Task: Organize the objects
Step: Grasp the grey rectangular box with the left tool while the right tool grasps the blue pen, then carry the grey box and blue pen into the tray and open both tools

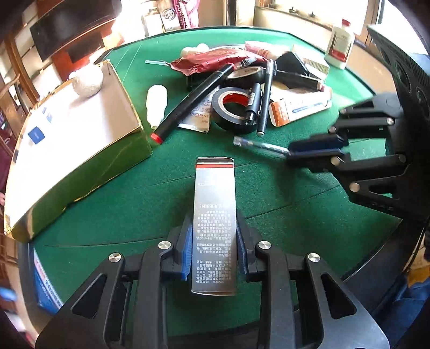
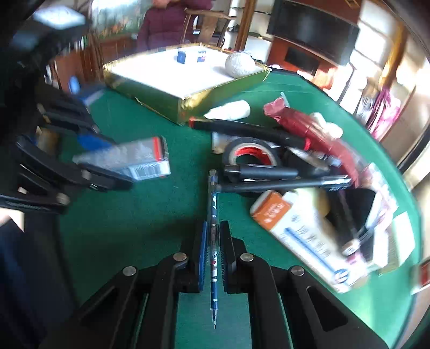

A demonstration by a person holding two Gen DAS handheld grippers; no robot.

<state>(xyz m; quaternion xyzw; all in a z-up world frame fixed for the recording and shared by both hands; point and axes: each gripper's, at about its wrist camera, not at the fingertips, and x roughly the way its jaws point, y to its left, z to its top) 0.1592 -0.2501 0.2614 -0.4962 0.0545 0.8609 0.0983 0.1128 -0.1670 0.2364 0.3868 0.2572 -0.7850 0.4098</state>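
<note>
My left gripper (image 1: pixel 215 241) is shut on a slim grey box (image 1: pixel 215 214) with a red and black band at its far end, held out over the green felt table (image 1: pixel 161 188). The right wrist view shows that same box (image 2: pixel 139 158) in the left gripper (image 2: pixel 107 158) at the left. My right gripper (image 2: pixel 213 241) is shut on a thin blue patterned pen (image 2: pixel 213 209), which runs along the fingers with its tip pointing back at the camera. In the left wrist view the right gripper (image 1: pixel 314 150) comes in from the right with the pen (image 1: pixel 258 145) sticking out to the left.
An open gold box (image 1: pixel 121 150) with a white floor holds a white ball (image 1: pixel 87 80) and small blue items. A pile lies beyond: black tape roll (image 1: pixel 231 107), black marker (image 1: pixel 193 99), white tube (image 1: pixel 156 104), orange-and-white carton (image 1: pixel 295 108), red foil packet (image 1: pixel 212 60). A white bottle (image 1: pixel 340 45) stands far right. A person (image 2: pixel 166 24) sits behind.
</note>
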